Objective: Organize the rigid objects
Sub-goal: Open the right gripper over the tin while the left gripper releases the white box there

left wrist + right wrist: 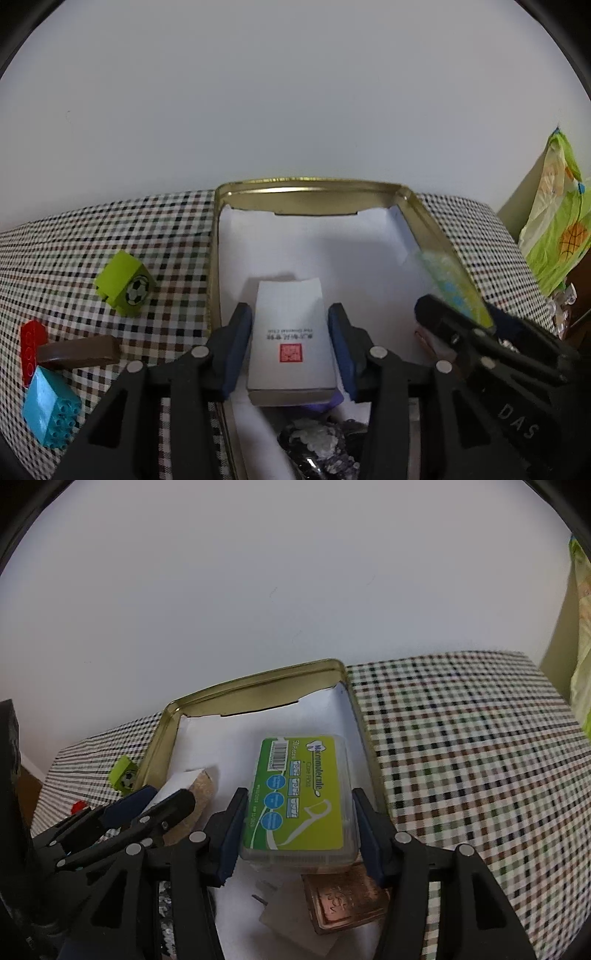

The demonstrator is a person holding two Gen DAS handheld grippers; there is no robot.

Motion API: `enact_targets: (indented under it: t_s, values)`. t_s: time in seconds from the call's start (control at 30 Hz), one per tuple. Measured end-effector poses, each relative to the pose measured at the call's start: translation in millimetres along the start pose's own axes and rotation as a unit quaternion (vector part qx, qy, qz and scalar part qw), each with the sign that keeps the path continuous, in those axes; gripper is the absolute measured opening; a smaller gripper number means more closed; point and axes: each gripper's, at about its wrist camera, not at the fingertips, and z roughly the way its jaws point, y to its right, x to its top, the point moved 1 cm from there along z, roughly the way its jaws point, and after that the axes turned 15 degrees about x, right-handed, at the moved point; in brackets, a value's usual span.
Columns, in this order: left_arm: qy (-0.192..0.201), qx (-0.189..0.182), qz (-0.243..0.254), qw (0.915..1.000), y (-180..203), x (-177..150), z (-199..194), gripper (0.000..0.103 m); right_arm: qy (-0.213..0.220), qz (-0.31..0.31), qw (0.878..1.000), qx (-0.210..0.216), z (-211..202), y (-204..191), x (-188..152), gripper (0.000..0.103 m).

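Observation:
A gold tin (310, 183) lined with white paper stands on the checked tablecloth (110, 229). A white card box (291, 332) with a red stamp lies inside it, between the pads of my left gripper (290, 314); thin gaps show on both sides, so the jaws are open. My right gripper (299, 795) is shut on a clear floss-pick box (299, 794) with a green and yellow label, held over the tin's (258, 679) right side. The left view shows this floss-pick box (454, 284) blurred at the right. The right view shows the left gripper (159, 805) and the white box (192, 779).
A copper plate (343, 897), a dark sequined thing (321, 443) and a purple piece (327, 400) lie in the tin's near end. Left of the tin are a lime football block (123, 288), a brown bar (77, 352), a red brick (31, 343) and a blue brick (48, 410). A green bag (554, 221) hangs at the right.

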Motion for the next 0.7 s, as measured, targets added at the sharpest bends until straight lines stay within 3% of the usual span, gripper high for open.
enact_targets:
  t_s: [0.07,0.17,0.27,0.3,0.4,0.53,0.63,0.7]
  values:
    - [0.013,0.03,0.005,0.9995,0,1,-4,0.053,-0.006,0.015,1.0,0.016,4,5,1,0.057]
    - [0.025,0.015,-0.004,0.9996,-3,3,-10,0.06,0.001,0.042,0.998,0.051,7,16,2,0.058]
    - [0.028,0.007,-0.02,0.9994,-8,3,-14,0.063,0.008,0.049,0.997,0.057,5,17,1,0.061]
    - [0.031,0.023,-0.025,0.9989,-11,3,-17,0.074,0.012,0.049,0.997,0.054,3,17,1,0.062]
    - [0.052,0.053,-0.041,0.9964,-21,1,-27,0.09,0.025,0.053,0.997,0.054,-2,16,1,0.063]
    - [0.076,0.044,-0.06,0.9943,-36,-4,-41,0.092,0.049,0.05,0.997,0.044,-11,13,1,0.064]
    - [0.094,0.044,-0.067,0.9923,-48,-12,-44,0.1,0.08,0.041,0.995,0.035,-20,8,1,0.064]
    - [0.108,0.062,-0.062,0.9903,-55,-19,-43,0.1,0.102,0.035,0.993,0.038,-26,3,-1,0.064]
